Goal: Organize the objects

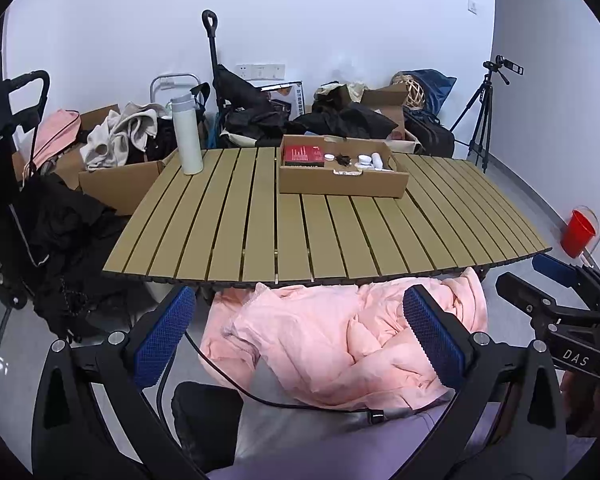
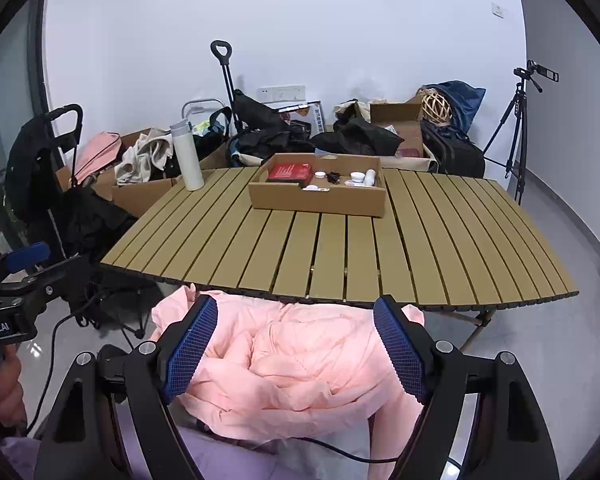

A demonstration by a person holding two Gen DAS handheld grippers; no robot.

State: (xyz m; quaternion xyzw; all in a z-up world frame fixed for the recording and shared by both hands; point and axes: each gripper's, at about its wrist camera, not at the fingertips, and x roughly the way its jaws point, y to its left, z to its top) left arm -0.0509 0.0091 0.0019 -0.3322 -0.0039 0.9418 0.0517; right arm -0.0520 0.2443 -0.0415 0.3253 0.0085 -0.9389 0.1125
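Note:
A crumpled pink padded jacket (image 1: pixel 340 340) (image 2: pixel 300 364) lies in a heap on the person's lap, just in front of the slatted table's near edge. My left gripper (image 1: pixel 300 332) hovers over it, open, with the blue pads wide apart and nothing pinched. My right gripper (image 2: pixel 296 344) stands likewise open above the same jacket, seen at the right edge of the left wrist view (image 1: pixel 560 292). On the table (image 1: pixel 340 236) (image 2: pixel 340 248) sits a shallow cardboard box (image 1: pixel 342 184) (image 2: pixel 320 200) holding a red book and small white jars. A white bottle (image 1: pixel 187 136) (image 2: pixel 187 156) stands upright at the far left corner.
Behind the table are piled cardboard boxes, black bags and clothes (image 1: pixel 124 132), a folded cart with a tall handle (image 1: pixel 212 48), and a wicker ball (image 2: pixel 438 108). A tripod with a camera (image 2: pixel 516 132) stands at the right wall. A red bucket (image 1: pixel 578 232) sits on the floor.

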